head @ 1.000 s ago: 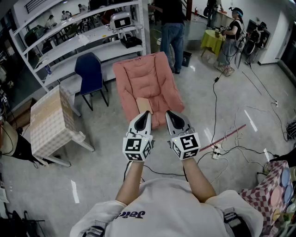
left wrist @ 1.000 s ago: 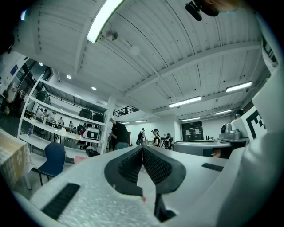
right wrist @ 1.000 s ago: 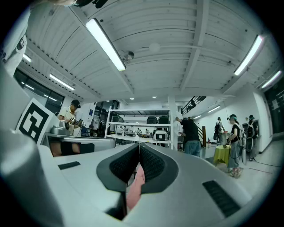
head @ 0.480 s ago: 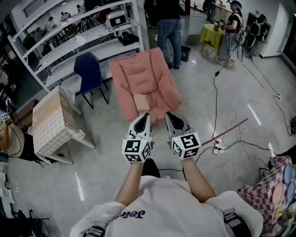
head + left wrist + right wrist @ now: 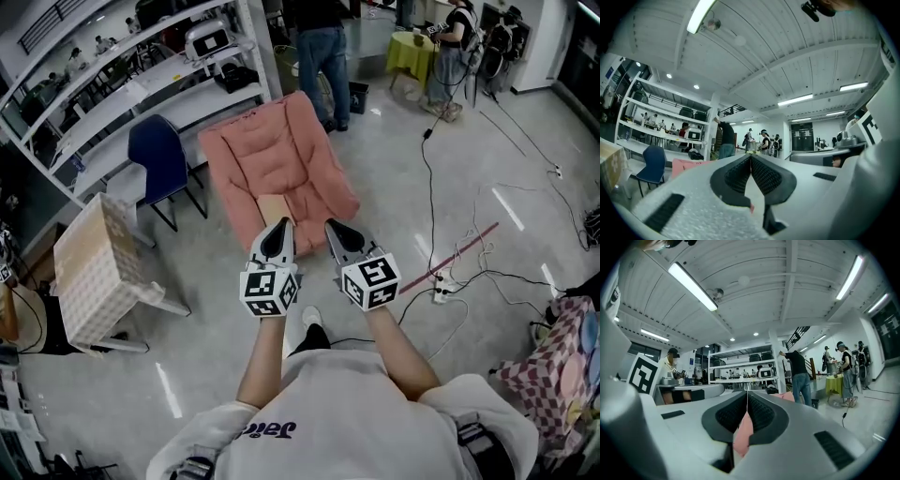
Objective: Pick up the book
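The book (image 5: 271, 207), tan and flat, lies on the seat of a pink padded lounge chair (image 5: 267, 155) on the floor. My left gripper (image 5: 283, 224) hovers just this side of it and hides its near edge. My right gripper (image 5: 330, 225) is held beside it, over the chair's right front corner. Both point level toward the chair. In the left gripper view the left gripper (image 5: 751, 156) has its jaws shut with nothing between them. The right gripper view shows the right gripper (image 5: 747, 397) shut too, with only the pink chair (image 5: 742, 433) showing below its pads.
A blue chair (image 5: 157, 155) and a small table with a checked cloth (image 5: 89, 262) stand to the left, with white shelving (image 5: 141, 80) behind. Cables and a power strip (image 5: 439, 293) lie on the floor at right. People stand at the back (image 5: 319, 42).
Both grippers stayed shut and side by side while moving forward and lower toward the chair. The scene has shifted in the head view, and a shoe now shows under the arms.
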Motion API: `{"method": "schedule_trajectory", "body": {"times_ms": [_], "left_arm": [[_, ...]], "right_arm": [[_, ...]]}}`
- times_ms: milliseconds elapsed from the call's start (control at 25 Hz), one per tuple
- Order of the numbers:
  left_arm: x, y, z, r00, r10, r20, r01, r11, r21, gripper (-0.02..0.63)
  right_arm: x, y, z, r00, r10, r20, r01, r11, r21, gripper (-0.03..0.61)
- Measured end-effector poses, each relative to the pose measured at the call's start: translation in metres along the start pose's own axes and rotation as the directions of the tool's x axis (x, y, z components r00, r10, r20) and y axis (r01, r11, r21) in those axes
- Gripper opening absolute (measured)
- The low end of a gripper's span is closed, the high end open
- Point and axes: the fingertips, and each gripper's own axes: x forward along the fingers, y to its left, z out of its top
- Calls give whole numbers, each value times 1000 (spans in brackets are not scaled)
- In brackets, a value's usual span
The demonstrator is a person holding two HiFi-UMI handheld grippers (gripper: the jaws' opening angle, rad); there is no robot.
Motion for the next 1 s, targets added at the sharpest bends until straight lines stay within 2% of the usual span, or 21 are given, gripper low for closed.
{"method": "schedule_trajectory", "body": {"times_ms": [240, 360, 520, 720, 840, 1000], "left_arm": [[54, 57, -11, 1000, 16, -17, -16, 1000, -26, 15], [77, 88, -16, 999, 24, -25, -25, 999, -42, 15], [103, 130, -21, 998, 44, -39, -47, 996, -70, 15], [135, 170, -19, 998, 48, -43, -51, 996, -74, 15], [132, 187, -42, 995, 60, -76, -66, 994, -85, 15], [142, 204, -72, 988, 70, -139, -84, 992, -96, 15]], "right_arm": [[69, -32, -2, 1000, -18, -19, 18, 1000, -3, 14], [111, -30, -4, 999, 10, -37, -10, 1000, -16, 14], [159, -23, -18, 992, 64, -110, -66, 998, -23, 14], [209, -33, -20, 987, 80, -142, -83, 996, -13, 15], [217, -30, -40, 981, 106, -165, -105, 994, 13, 15], [235, -45, -75, 962, 123, -245, -111, 992, 60, 15]]}}
